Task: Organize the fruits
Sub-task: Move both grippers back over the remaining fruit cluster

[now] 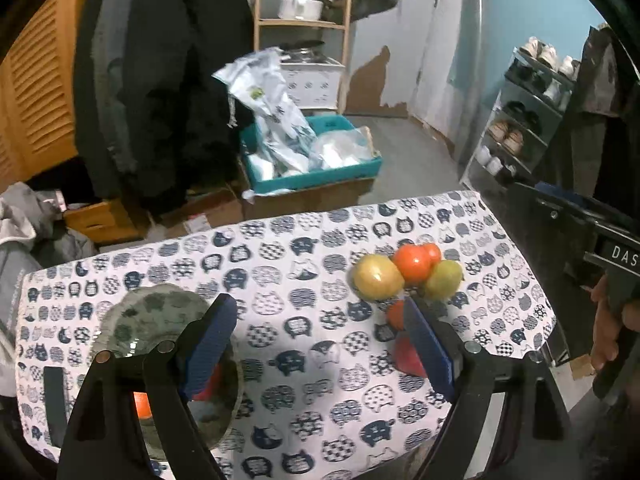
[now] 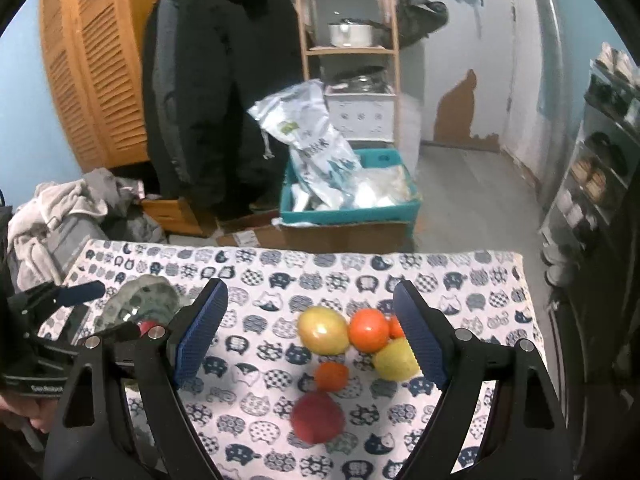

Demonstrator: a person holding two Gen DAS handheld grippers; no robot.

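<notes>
Red apple [image 2: 317, 417] unobstructed only right-wrist.

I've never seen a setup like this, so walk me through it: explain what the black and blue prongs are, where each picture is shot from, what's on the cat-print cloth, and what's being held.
No robot here: a person holds a handheld two-finger gripper in each hand, each with a camera looking out along its fingers.

One picture looks out from the left gripper, the other from the right gripper. The black arms with blue pads are the jaws.

On the tablecloth lies a cluster of fruit: a large yellow fruit, an orange one, a smaller yellow one, a small orange one and a red one. At the left stands a glass bowl already holding some red and orange fruit.

Nothing is held: both sets of jaws are open with nothing gripped.
</notes>
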